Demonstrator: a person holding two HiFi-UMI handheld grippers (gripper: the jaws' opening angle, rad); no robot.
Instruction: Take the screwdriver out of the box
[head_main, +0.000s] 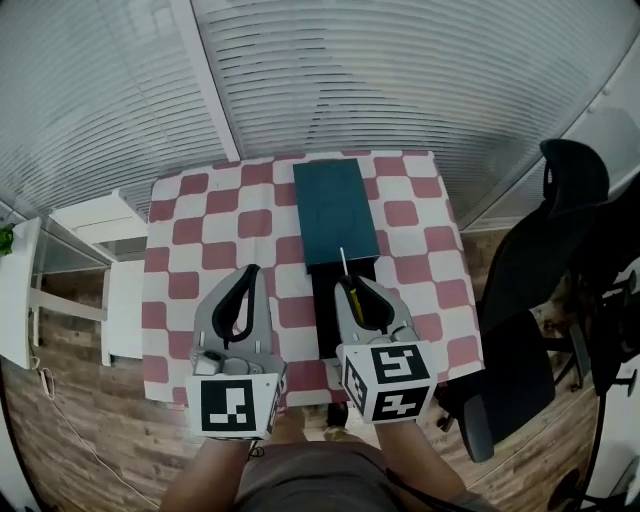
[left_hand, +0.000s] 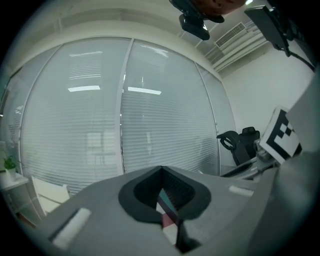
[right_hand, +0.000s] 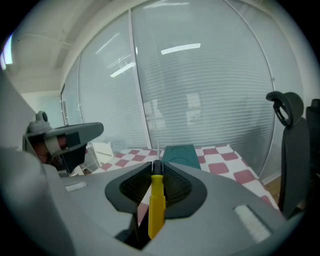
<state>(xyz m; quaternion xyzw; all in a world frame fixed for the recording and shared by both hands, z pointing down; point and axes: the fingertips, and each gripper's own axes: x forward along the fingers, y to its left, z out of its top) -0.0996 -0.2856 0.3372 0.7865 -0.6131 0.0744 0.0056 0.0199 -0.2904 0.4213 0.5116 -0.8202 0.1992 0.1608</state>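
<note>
— Head view first: where is the screwdriver (head_main: 349, 285)?
— In the right gripper (head_main: 361, 287). Its yellow handle is pinched between the jaws and the thin shaft pokes out over the teal box (head_main: 335, 205). The box's dark lower part is mostly hidden behind that gripper. The left gripper (head_main: 250, 272) hangs beside it over the checked table (head_main: 190, 230), tips together. Both marker cubes (head_main: 388, 380) cover the table's near edge.

— Left gripper view?
— The left gripper (left_hand: 161, 170) has its jaws closed tip to tip, nothing in them. Through the gap beneath, only slivers of teal and pink show. The rest is blinds (left_hand: 80, 125), with a chair (left_hand: 240, 142) partly cut off.

— Right gripper view?
— The right gripper (right_hand: 157, 172) is clamped on the screwdriver (right_hand: 156, 205), and the handle's lower end sinks out of sight between the jaws. The shaft is faint against the blinds. The box (right_hand: 180, 153) lies beyond on the table (right_hand: 222, 162), below the tip.
</note>
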